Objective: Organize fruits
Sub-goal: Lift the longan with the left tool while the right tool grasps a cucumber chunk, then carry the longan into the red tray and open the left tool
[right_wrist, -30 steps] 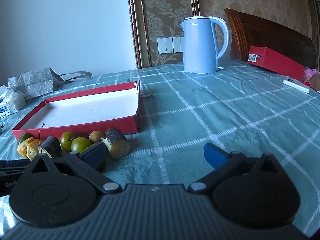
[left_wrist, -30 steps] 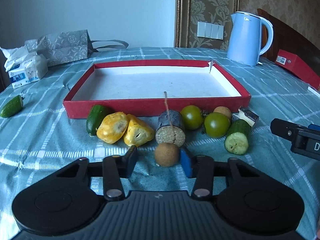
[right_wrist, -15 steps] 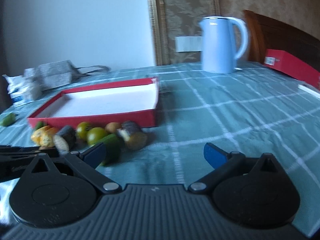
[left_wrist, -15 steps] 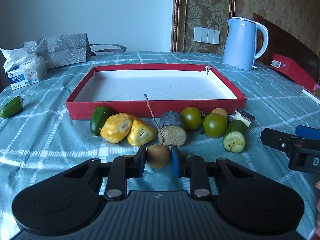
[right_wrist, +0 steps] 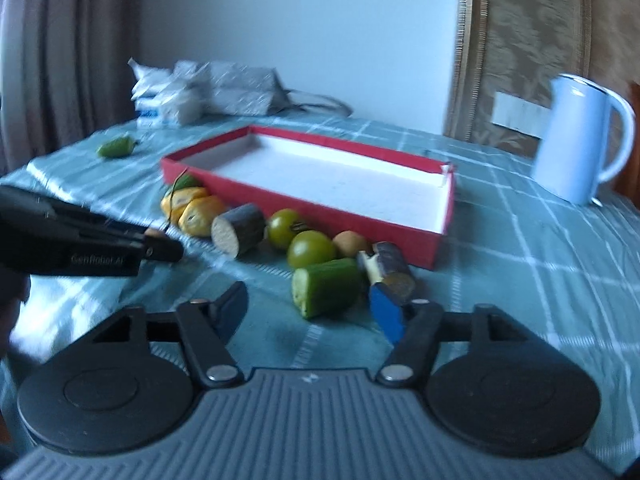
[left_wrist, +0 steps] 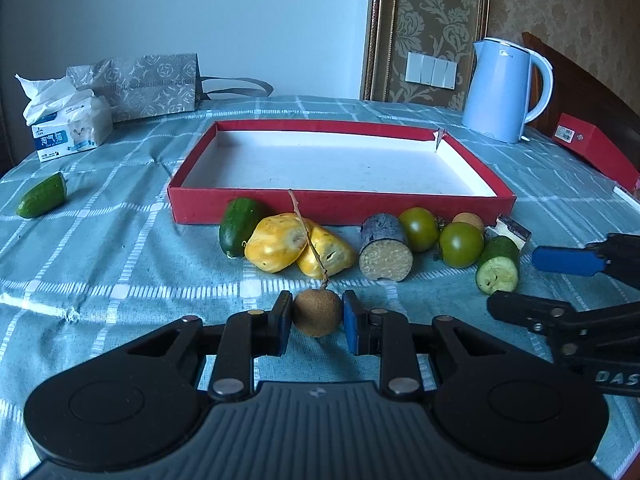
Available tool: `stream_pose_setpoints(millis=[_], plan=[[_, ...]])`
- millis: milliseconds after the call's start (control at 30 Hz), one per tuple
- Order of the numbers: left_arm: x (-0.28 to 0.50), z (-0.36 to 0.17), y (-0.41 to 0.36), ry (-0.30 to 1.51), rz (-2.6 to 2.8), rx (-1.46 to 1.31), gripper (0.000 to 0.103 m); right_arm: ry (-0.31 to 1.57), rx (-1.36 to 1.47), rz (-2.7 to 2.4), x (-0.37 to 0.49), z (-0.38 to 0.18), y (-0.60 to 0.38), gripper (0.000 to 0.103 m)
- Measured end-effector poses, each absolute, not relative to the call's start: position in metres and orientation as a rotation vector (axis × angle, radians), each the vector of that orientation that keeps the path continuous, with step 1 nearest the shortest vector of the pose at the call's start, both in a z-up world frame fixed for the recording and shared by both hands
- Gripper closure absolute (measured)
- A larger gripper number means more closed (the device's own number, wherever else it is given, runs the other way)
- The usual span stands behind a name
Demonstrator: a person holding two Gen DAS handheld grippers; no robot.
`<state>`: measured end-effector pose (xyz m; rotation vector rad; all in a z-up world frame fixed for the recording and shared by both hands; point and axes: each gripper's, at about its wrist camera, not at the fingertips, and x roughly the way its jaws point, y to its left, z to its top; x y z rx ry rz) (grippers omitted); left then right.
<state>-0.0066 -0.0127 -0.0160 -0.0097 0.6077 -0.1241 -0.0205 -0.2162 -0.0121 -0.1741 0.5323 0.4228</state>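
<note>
My left gripper (left_wrist: pixel 316 316) is shut on a small brown round fruit (left_wrist: pixel 318 312) with a long stem, just above the cloth. In front of the red tray (left_wrist: pixel 340 208) lies a row: a dark cucumber piece (left_wrist: pixel 236 226), two yellow pieces (left_wrist: pixel 276 242), a dark cut cylinder (left_wrist: pixel 385 246), two green tomatoes (left_wrist: pixel 460 244), a tan fruit (left_wrist: pixel 467 220) and a cut cucumber piece (left_wrist: pixel 497 266). My right gripper (right_wrist: pixel 310 310) is open, its fingers either side of that cut cucumber piece (right_wrist: pixel 326 286), not touching it. The tray (right_wrist: pixel 400 236) is empty.
A blue kettle (left_wrist: pixel 506 88) stands at the back right, with a red box (left_wrist: pixel 596 152) beyond it. A tissue pack (left_wrist: pixel 68 128) and a grey bag (left_wrist: pixel 140 84) are at the back left. Another cucumber piece (left_wrist: pixel 42 196) lies alone at the left.
My left gripper closed on the brown fruit and has lifted it slightly. My right gripper swung left and moved up to the cut cucumber piece.
</note>
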Motion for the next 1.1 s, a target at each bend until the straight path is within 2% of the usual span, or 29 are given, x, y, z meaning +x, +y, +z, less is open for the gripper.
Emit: stream_pose_setpoints(millis=[100, 733, 967, 1100], plan=[[-0.006, -0.017, -0.013, 0.607, -0.124, -0.005, 0.077, 0.540, -0.208, 0.437, -0.016, -0.016, -0.213, 0.049], [-0.006, -0.018, -0.016, 0.596, -0.127, 0.014, 0.077, 0.589, -0.198, 0.454, 0.017, -0.024, -0.220, 0.051], [-0.006, -0.019, -0.017, 0.591, -0.126, 0.014, 0.077, 0.611, -0.141, 0.391, 0.018, -0.025, -0.222, 0.071], [-0.006, -0.016, -0.017, 0.589, -0.129, 0.007, 0.077, 0.616, -0.122, 0.374, 0.019, -0.026, -0.223, 0.072]])
